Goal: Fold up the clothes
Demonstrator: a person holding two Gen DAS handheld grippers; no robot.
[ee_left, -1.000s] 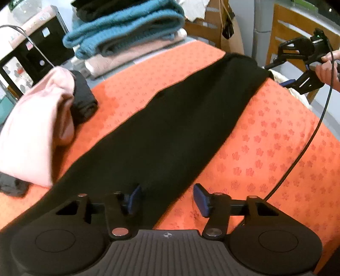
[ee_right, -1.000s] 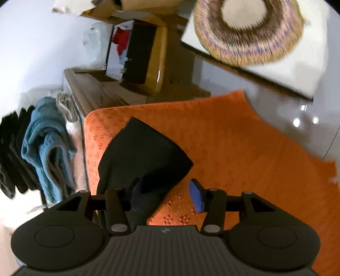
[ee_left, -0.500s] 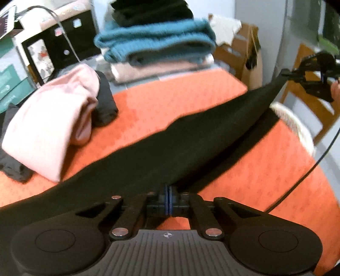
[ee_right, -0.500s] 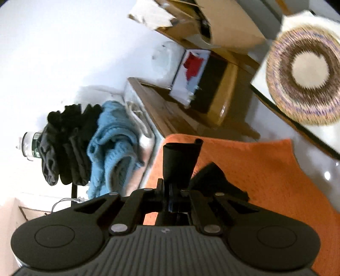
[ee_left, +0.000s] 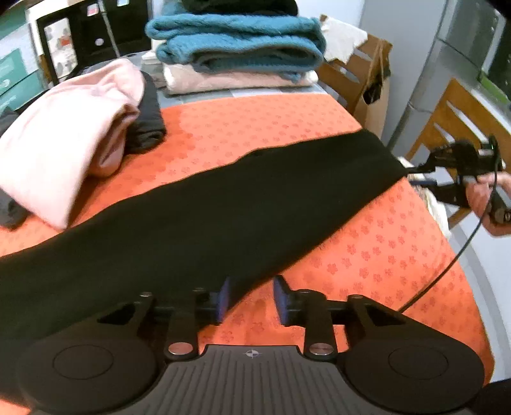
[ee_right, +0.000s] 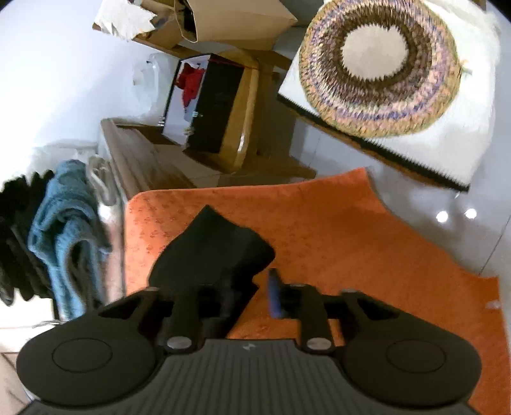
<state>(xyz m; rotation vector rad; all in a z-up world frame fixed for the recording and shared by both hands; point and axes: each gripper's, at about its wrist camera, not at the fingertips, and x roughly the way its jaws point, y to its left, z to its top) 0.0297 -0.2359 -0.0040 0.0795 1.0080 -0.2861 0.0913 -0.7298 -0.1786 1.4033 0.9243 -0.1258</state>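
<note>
While both grippers show parted jaws, nothing sits clamped between either pair; left gripper [ee_left: 250, 298] hovers low over the near edge of one black garment [ee_left: 198, 220], its left blue pad against or just over the cloth, its right pad over bare orange cloth [ee_left: 383, 255]; contact with the fabric cannot be told; right gripper [ee_right: 252, 293] is likewise spread, left finger overlapping the garment's far end [ee_right: 210, 252], right finger over orange; seen from the left wrist camera the right gripper [ee_left: 424, 174] is just off the garment's far tip, held by one hand [ee_left: 485, 198], one thin cable [ee_left: 447, 271] trailing down from it; garment count: one long black strip laid diagonally across the orange-covered table, its near-left end cut off by the frame; one pink folded garment [ee_left: 64, 137] at left with one dark grey piece [ee_left: 148, 115] tucked beside it, another dark scrap at the far left edge, partly cut off; one stack at the back: teal knit [ee_left: 236, 41] on a pale pink fold [ee_left: 236, 79], something black on top, cropped by the frame; two wooden chairs at right, partly hidden; right wrist view shows one round braided mat [ee_right: 380, 64] on a white cushion, one cardboard box [ee_right: 236, 16], a dark box with a red picture, blurred; teal knit's underside and the stack's lower layers hard to make out; motion blur softens edges in the right wrist view.
</note>
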